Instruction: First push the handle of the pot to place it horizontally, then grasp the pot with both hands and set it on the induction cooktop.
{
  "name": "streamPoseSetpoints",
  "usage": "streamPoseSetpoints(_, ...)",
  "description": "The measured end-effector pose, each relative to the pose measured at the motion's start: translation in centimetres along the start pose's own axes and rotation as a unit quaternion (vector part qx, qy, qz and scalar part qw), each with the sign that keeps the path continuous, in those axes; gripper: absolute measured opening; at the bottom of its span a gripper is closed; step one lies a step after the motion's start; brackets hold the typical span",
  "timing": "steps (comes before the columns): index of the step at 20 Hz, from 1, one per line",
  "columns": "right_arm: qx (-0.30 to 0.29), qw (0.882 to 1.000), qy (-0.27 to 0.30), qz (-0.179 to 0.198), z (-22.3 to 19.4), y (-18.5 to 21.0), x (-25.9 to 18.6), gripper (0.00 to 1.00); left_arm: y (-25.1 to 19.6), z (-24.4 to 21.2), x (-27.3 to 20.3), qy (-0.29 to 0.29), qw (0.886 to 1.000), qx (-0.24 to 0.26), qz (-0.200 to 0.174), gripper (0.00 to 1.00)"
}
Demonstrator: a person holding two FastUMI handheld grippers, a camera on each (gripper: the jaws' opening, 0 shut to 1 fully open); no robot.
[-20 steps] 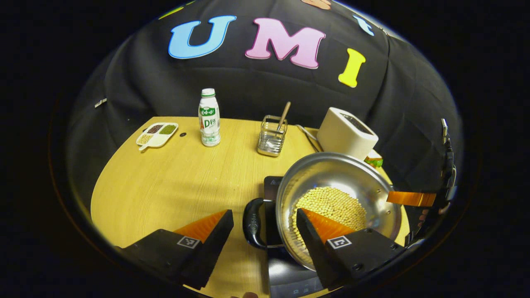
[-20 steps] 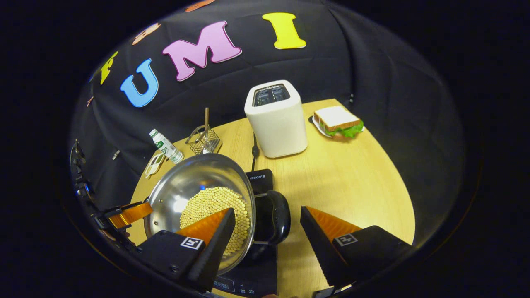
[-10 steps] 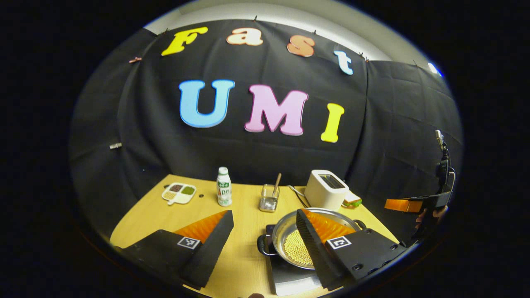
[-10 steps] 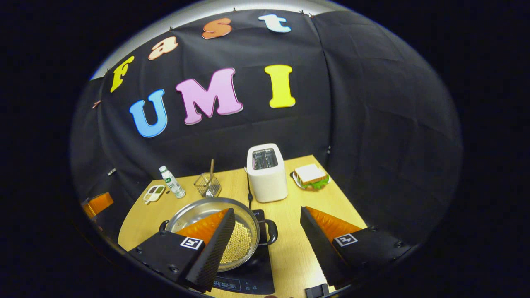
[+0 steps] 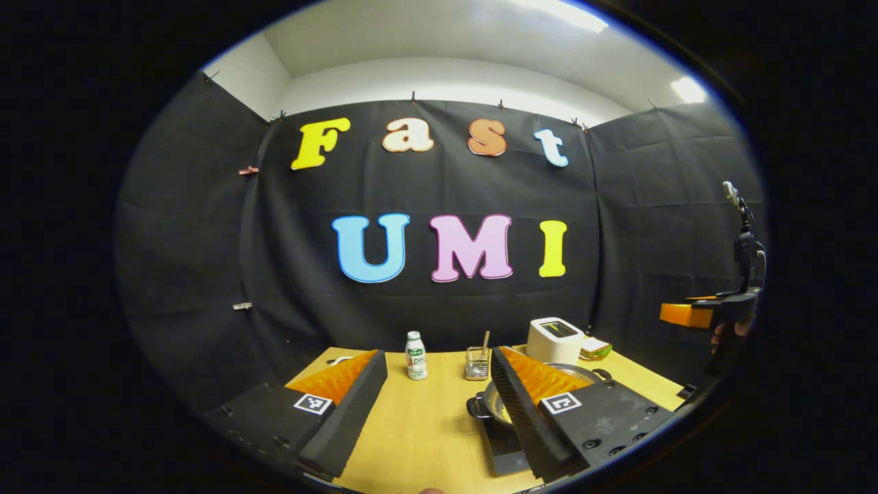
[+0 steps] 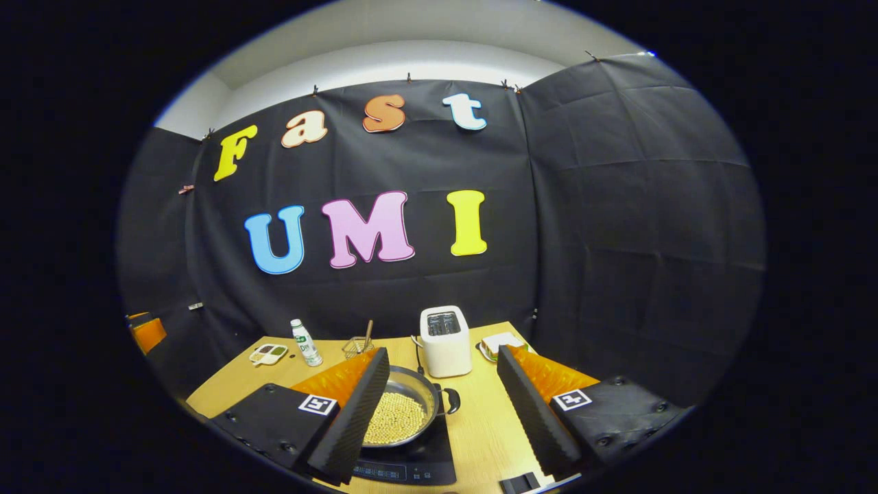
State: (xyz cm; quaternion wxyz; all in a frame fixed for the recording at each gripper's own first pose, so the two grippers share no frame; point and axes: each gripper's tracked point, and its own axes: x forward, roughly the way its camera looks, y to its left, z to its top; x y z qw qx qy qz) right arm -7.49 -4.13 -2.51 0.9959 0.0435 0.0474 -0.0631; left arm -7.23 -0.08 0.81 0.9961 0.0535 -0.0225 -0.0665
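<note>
My left tongs (image 5: pixel 437 401) stand wide open with nothing between the fingers, raised well above the pale wooden desk (image 5: pixel 418 432). To their right in the left gripper view, the shiny steel pot with black loop handles (image 5: pixel 495 405) sits on the flat black induction cooktop (image 5: pixel 504 449), partly hidden by one finger. In the right gripper view the pot, holding yellow beans (image 6: pixel 398 417), rests squarely on the cooktop, one handle (image 6: pixel 451 400) pointing sideways. My right tongs (image 6: pixel 442 405) likewise gape open, empty and apart from the pot. I judge both steps done: handle levelled, pot placed. Nothing appears left but to retire the tongs.
</note>
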Motion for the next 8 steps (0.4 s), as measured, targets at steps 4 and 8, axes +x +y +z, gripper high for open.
streamPoseSetpoints(4, -0.006, 1.000, -0.018, -0.013, 0.1, -0.5, -3.6, 0.98, -0.4, -0.4, -3.2, 0.002, 1.000, 0.002, -0.005, 0.95)
streamPoseSetpoints(8, -0.016, 0.999, -0.031, -0.034, 0.0, -0.8, -6.0, 0.98, -0.4, -1.4, -5.7, 0.016, 1.000, -0.013, -0.001, 0.95)
